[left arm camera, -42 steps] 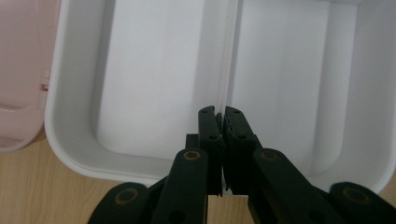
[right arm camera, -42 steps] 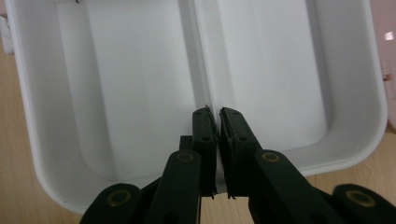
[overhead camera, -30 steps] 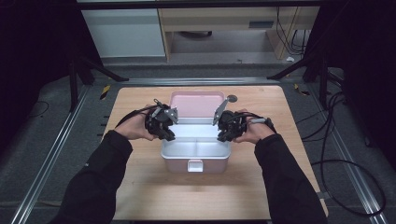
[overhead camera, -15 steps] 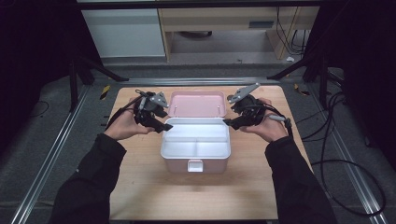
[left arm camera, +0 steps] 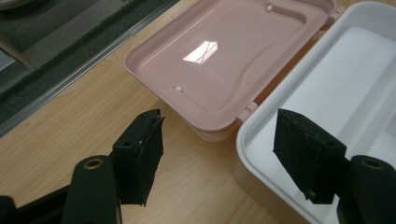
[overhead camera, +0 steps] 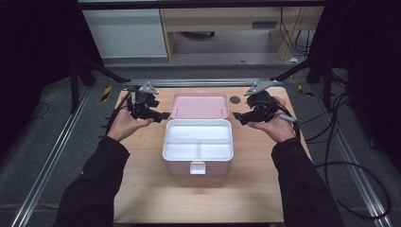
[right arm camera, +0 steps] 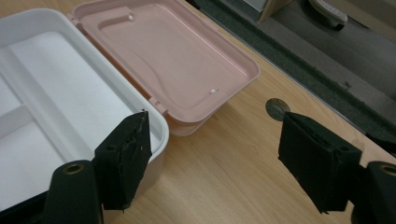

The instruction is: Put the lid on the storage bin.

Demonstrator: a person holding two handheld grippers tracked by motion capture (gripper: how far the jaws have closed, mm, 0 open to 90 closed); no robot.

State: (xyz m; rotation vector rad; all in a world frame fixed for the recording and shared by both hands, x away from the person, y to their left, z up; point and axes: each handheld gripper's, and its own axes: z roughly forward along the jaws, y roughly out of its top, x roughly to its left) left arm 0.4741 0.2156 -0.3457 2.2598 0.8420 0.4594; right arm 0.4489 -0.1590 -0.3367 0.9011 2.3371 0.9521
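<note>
A pink box (overhead camera: 197, 167) sits mid-table with a white divided tray (overhead camera: 166, 142) inside it. Its pink lid (overhead camera: 200, 105) lies open flat behind it. My left gripper (overhead camera: 161, 115) hovers off the tray's far left corner. Its jaws have just been opening and hold nothing. In the left gripper view its fingertips (left arm camera: 140, 154) straddle the hinge corner (left arm camera: 246, 109) from above without touching it. My right gripper (overhead camera: 238, 117) hovers off the far right corner, its jaws also just opened and bare. In the right gripper view the tray rim (right arm camera: 159, 122) lies below its left fingertip.
The wooden table (overhead camera: 142, 189) has a small round metal insert (overhead camera: 235, 100) right of the lid, also in the right gripper view (right arm camera: 277, 108). Metal rails (overhead camera: 56, 156) run along both table sides, and cables (overhead camera: 340, 165) trail at the right.
Both grippers were at the tray's far corners with jaws nearly shut. They have moved outward and upward, away from the box, and their jaws now stand wide. The box has not moved.
</note>
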